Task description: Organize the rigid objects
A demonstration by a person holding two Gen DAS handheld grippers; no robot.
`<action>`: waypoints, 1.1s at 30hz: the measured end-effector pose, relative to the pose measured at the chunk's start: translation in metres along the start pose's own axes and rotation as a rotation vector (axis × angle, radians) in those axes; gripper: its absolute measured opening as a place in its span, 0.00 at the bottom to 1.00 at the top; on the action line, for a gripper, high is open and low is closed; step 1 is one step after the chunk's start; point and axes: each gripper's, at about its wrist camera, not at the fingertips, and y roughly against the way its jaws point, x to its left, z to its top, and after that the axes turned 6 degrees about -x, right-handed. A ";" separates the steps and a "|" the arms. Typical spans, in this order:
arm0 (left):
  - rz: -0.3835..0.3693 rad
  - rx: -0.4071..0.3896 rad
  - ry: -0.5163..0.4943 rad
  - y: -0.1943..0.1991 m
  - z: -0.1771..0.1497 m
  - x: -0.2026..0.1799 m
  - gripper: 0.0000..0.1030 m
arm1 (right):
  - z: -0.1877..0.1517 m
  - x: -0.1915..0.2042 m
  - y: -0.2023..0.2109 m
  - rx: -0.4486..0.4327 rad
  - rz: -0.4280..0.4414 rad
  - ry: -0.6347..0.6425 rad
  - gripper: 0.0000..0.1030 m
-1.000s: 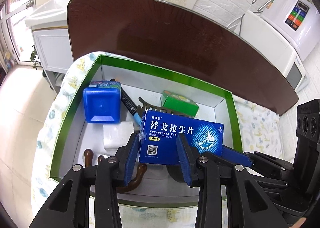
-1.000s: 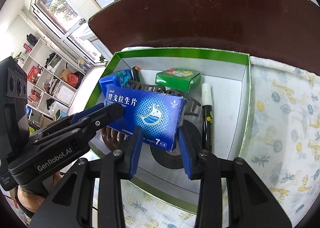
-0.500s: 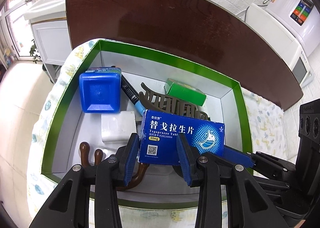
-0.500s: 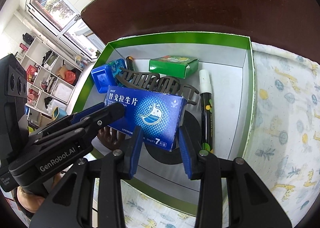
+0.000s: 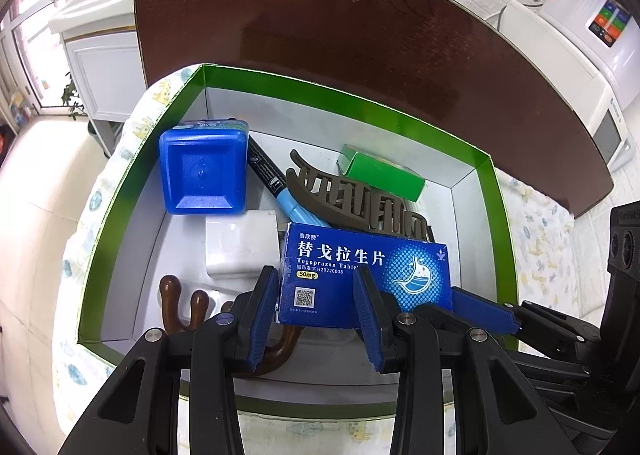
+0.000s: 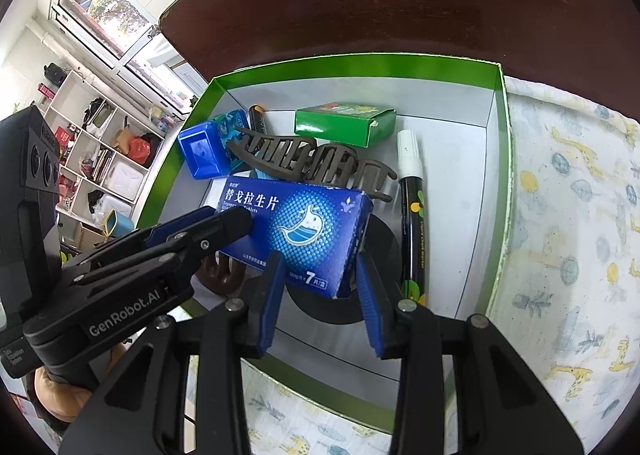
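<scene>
Both claws grip the blue medicine box (image 5: 362,279) above the green tray (image 5: 120,199): our left claw (image 5: 316,309) clamps one end, our right claw (image 6: 320,287) the other. We judge the set-down needs level hands, a clear spot beside the hair clip (image 6: 312,159), and one claw releasing first so nothing tips.
</scene>
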 end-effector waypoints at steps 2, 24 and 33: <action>0.011 -0.001 -0.004 0.001 0.000 0.000 0.37 | 0.000 -0.001 0.002 -0.004 -0.003 0.001 0.35; 0.158 -0.324 -0.171 0.087 -0.030 -0.066 0.56 | -0.027 0.010 0.103 -0.314 -0.215 0.141 0.73; 0.183 -0.318 -0.214 0.086 -0.065 -0.090 0.56 | -0.062 -0.009 0.125 -0.362 -0.252 0.106 0.84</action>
